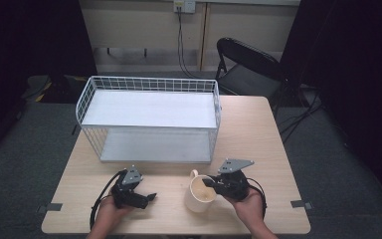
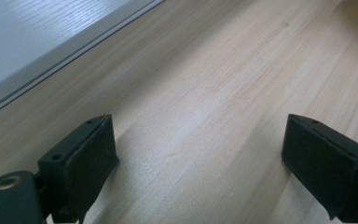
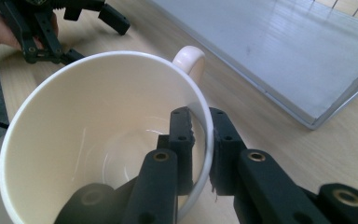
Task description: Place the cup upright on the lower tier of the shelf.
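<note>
Right tool [image 3: 201,149] is pinching the cream mug's [image 1: 200,195] rim, one jaw inside, one outside, on the wooden surface [image 1: 258,139] near the wire rack [image 1: 149,119]; left tool [image 2: 200,163] is resting w/ jaws wide, empty.

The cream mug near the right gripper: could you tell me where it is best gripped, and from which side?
Grip the cream mug by its rim wall on the side away from the handle, coming from above. It stands upright and open, so one jaw fits inside and one outside. The right gripper already pinches the rim this way. The handle loop looks too small for the jaws.
</note>
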`<state>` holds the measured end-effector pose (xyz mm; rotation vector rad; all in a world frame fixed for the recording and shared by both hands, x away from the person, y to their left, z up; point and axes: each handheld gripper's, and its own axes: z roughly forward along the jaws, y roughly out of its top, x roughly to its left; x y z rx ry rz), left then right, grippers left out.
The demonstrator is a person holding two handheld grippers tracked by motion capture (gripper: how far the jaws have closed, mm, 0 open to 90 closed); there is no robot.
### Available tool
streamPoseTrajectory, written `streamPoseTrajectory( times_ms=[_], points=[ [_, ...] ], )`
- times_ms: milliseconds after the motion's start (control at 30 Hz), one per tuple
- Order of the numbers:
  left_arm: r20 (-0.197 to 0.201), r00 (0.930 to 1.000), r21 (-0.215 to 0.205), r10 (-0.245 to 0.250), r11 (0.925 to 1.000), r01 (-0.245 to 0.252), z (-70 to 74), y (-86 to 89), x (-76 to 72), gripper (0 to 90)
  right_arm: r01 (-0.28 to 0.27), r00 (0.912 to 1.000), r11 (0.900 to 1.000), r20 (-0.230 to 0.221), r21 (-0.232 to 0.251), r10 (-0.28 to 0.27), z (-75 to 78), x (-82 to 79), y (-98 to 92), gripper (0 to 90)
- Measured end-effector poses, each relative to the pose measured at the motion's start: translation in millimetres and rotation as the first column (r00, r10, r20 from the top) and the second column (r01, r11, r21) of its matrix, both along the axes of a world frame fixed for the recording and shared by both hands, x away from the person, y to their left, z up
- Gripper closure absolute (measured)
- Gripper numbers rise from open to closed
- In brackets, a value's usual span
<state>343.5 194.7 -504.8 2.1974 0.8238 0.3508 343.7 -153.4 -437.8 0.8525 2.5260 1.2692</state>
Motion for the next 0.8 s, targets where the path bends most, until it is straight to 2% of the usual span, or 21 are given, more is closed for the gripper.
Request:
streamPoseTrajectory(
  times_ms=[800],
  points=[
    [-0.001, 1.0000, 0.001, 0.001, 1.0000, -0.001, 0.0, 0.0, 0.1, 9.0, 0.039, 0.9992, 0.999, 0.004, -0.001, -0.039, 10.1, 16.2, 5.9, 81.7]
  ],
)
